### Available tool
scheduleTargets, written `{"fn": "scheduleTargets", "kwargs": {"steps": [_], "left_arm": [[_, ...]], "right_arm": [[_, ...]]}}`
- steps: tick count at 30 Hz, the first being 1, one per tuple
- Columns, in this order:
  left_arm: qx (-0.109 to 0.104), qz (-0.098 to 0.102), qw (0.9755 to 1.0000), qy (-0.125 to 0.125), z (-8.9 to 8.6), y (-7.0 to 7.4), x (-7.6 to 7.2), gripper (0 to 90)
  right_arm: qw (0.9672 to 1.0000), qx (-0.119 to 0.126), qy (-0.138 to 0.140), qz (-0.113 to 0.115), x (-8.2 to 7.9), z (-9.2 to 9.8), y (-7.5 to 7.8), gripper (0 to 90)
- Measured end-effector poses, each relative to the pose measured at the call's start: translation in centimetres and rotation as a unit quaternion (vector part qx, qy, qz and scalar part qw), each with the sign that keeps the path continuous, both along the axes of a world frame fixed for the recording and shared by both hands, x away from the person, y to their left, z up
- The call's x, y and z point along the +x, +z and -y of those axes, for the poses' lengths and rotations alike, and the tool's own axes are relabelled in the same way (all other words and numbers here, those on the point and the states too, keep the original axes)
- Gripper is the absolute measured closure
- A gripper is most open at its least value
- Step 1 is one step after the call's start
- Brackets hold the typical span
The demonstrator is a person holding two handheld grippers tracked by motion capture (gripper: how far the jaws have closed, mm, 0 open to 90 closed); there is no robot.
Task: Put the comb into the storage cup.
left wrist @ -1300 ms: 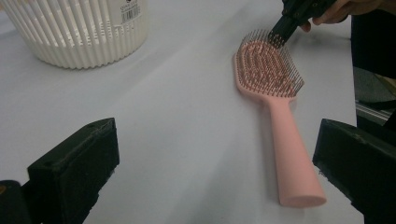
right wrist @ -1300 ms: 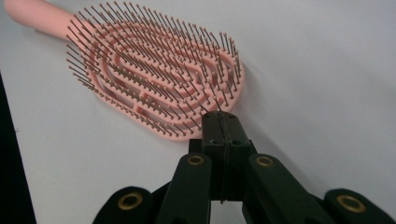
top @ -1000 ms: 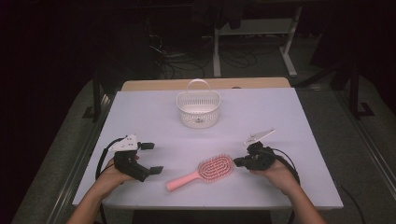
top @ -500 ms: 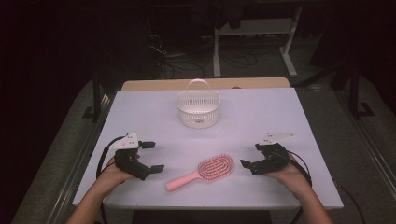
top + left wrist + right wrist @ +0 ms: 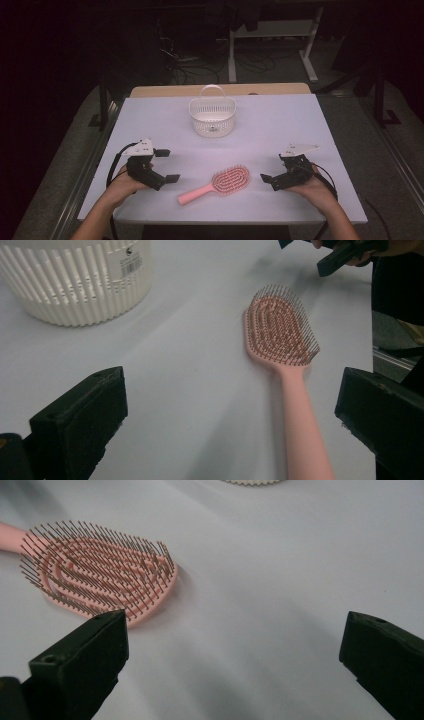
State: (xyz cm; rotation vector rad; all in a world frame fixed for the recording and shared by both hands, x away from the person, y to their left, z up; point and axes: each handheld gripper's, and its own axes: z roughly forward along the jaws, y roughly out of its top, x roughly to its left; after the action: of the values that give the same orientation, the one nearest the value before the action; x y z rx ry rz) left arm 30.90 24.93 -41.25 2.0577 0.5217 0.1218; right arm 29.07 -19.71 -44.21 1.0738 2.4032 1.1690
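On my left, the left tool [image 5: 167, 165] rests low on the tabletop [image 5: 310, 125] with its jaws spread wide and nothing between them. Just beyond it to the right, the pink hairbrush [image 5: 218, 184] lies flat on the tabletop, bristles up, handle angled toward my near left. Behind it, toward the far edge, stands the white basket [image 5: 212, 117]. On my right, the right tool [image 5: 274, 172] has just been opening its jaws; they stand released and empty, just beside the brush head, not touching it.
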Motion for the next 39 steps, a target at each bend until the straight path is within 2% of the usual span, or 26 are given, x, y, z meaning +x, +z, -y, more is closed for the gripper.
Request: {"fn": "scheduleTargets", "kwargs": {"steps": [6, 23, 28, 36, 37, 39], "left_arm": [[-0.001, -0.008, 0.9999, -0.008, 1.4, 0.4, 0.3, 0.1], [0.014, -0.009, 0.9989, -0.044, 6.1, 0.9, 0.8, 0.1], [0.016, -0.01, 0.9987, -0.047, 7.1, 0.8, 0.9, 0.2], [0.038, -0.019, 0.998, -0.048, 7.9, -0.1, 0.6, 0.7], [0.047, -0.022, 0.9976, -0.046, 8.0, -0.4, 0.5, 0.7], [0.054, -0.025, 0.9972, -0.046, 8.1, -0.6, 0.4, 4.7]], "right_arm": [[1.0, 0.001, 0.0, -0.001, 0.0, 0.1, 0.0, 0.0], [1.0, 0.003, 0.003, -0.007, 0.1, 0.0, 0.2, 0.0], [1.0, 0.004, 0.003, -0.007, 0.1, 0.1, 0.2, 0.0], [1.0, 0.004, 0.004, -0.007, 0.1, 0.1, 0.2, 0.0], [1.0, 0.004, 0.004, -0.007, 0.1, 0.0, 0.2, 0.0], [1.0, 0.001, 0.004, -0.007, 0.2, 0.0, 0.2, 0.0]]}}
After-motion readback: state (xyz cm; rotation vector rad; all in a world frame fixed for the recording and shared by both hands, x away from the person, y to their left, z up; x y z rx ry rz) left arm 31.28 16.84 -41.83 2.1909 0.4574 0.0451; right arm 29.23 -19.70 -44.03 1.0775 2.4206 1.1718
